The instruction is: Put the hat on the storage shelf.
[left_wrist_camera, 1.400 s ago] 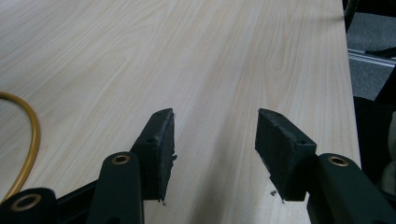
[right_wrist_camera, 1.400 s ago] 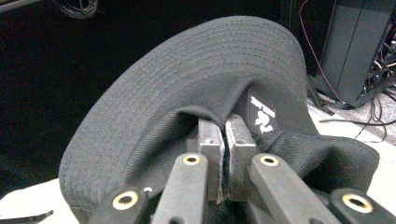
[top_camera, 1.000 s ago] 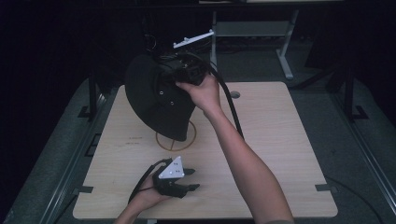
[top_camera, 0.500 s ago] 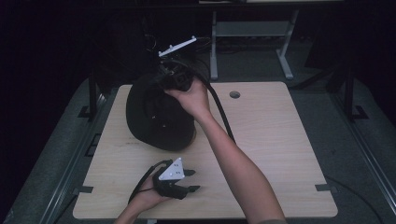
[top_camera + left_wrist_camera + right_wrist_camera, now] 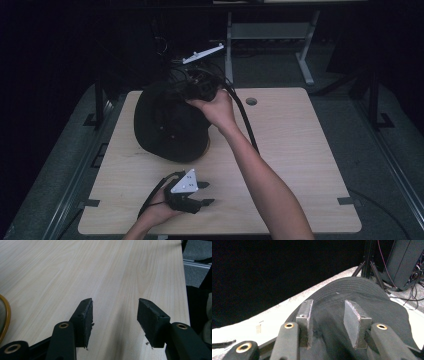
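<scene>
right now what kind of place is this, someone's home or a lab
Most likely a lab or recording room, not a home: a bare wooden table with a cable hole, metal stands behind it on grey carpet, and dark surroundings. A black hat lies on the table.

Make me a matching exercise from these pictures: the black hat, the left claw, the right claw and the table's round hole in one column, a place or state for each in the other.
1. black hat
2. left claw
3. right claw
4. round hole

A. low by the near edge, nothing between its pads
B. far side of the table, uncovered
C. lying left of centre
D. over the hat, just been opening

1-C, 2-A, 3-D, 4-B
</scene>
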### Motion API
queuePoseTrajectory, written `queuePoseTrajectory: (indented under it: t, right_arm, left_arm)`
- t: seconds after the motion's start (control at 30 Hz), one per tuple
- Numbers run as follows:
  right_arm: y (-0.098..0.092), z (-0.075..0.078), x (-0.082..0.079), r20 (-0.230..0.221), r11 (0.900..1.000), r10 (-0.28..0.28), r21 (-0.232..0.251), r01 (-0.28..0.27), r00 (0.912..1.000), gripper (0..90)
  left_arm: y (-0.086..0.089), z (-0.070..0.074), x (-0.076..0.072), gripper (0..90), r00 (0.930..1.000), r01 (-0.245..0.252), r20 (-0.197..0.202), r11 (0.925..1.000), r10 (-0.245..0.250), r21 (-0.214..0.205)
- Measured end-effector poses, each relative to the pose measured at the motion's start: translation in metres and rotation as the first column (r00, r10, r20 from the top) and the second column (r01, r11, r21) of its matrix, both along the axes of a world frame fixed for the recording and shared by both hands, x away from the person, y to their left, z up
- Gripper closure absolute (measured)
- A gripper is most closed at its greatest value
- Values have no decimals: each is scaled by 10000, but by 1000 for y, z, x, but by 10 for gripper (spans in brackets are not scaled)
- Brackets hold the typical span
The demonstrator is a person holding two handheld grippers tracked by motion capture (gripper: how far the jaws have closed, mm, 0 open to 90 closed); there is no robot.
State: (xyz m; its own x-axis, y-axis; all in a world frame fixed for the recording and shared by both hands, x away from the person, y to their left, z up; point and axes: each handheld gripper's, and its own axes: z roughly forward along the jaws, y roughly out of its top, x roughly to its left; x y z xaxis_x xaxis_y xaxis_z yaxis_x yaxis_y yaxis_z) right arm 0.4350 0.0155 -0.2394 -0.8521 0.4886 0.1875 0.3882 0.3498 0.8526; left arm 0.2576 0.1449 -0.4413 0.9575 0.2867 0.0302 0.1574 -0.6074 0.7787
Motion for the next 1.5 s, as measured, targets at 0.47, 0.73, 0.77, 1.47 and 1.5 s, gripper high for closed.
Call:
queuePoseTrajectory:
  t: [0.47,0.73,0.77,1.47,1.5]
  right_arm:
    - [-43,0,-7,16,9994,-193,304,193,9998,518]
    - [-62,-3,-9,-2,9986,-362,390,362,9993,488]
    - [-63,-3,-9,-5,9985,-385,387,385,9993,483]
    - [-110,-15,-16,-79,9946,-962,371,965,9953,418]
    - [-112,-15,-16,-98,9944,-989,375,992,9950,418]
  left_arm:
    - [3,1,3,417,9998,-188,-29,9998,188,14]
    - [4,0,4,397,9992,-386,-74,9992,385,-80]
    - [4,0,4,394,9990,-427,-103,9990,426,-142]
    - [5,-1,4,355,9974,-695,-182,9973,691,-221]
    - [5,-1,5,354,9975,-685,-185,9974,681,-211]
